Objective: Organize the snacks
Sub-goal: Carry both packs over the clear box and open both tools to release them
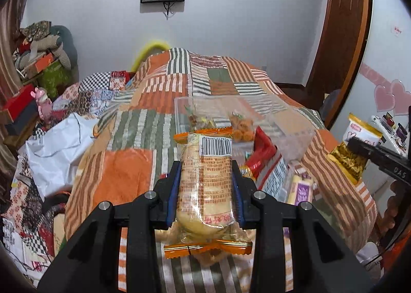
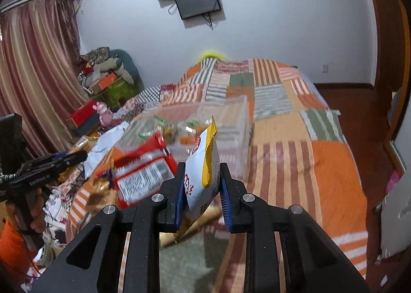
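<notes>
Presently the left hand-held gripper [image 1: 206,187] is clamped on a clear-wrapped cake packet [image 1: 205,190], its long axis running straight ahead, barcode end toward the clear plastic box [image 1: 295,123] on the bed [image 1: 123,172]; the right hand-held gripper [image 2: 201,190] pinches a white-and-yellow snack bag [image 2: 203,164] standing on edge, tip up; both seem mid-carry; next, each needs lowering into the box, then releasing.

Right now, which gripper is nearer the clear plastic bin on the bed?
Hard to call; perhaps the left. The left gripper, holding a cake packet, sits just short of the clear bin. The right gripper, holding a white-yellow bag, also faces it closely.
</notes>
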`<state>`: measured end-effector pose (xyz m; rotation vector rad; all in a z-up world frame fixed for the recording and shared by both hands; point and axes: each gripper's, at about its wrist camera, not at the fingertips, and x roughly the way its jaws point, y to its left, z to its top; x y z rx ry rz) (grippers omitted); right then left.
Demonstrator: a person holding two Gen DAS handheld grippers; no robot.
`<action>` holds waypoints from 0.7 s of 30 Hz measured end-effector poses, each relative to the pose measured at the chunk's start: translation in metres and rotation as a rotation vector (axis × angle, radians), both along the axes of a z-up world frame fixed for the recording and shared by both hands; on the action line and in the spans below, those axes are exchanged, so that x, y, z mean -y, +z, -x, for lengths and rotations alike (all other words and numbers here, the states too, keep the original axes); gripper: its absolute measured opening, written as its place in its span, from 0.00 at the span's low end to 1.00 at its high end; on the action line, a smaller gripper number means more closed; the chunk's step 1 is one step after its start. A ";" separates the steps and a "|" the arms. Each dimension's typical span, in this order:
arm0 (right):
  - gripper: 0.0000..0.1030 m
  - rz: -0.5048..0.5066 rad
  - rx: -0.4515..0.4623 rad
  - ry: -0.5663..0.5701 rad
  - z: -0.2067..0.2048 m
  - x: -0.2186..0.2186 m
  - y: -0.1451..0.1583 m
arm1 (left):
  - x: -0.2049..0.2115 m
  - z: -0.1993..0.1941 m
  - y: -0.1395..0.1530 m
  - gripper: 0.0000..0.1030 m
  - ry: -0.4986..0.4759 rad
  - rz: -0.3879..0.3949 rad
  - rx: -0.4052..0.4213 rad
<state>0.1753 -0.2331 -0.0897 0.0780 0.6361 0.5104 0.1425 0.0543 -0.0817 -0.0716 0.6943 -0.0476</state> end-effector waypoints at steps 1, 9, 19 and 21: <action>0.21 -0.001 0.013 -0.002 -0.002 -0.001 0.004 | 0.000 -0.003 0.002 0.34 0.000 -0.006 0.007; 0.21 -0.027 0.056 -0.001 -0.024 -0.008 0.016 | 0.011 -0.027 0.014 0.34 -0.020 -0.045 0.041; 0.21 -0.025 0.059 0.012 -0.049 -0.023 0.013 | 0.024 -0.068 0.016 0.34 -0.064 -0.059 0.042; 0.21 -0.025 0.058 0.013 -0.053 -0.024 0.012 | 0.026 -0.077 0.014 0.34 -0.074 -0.067 0.032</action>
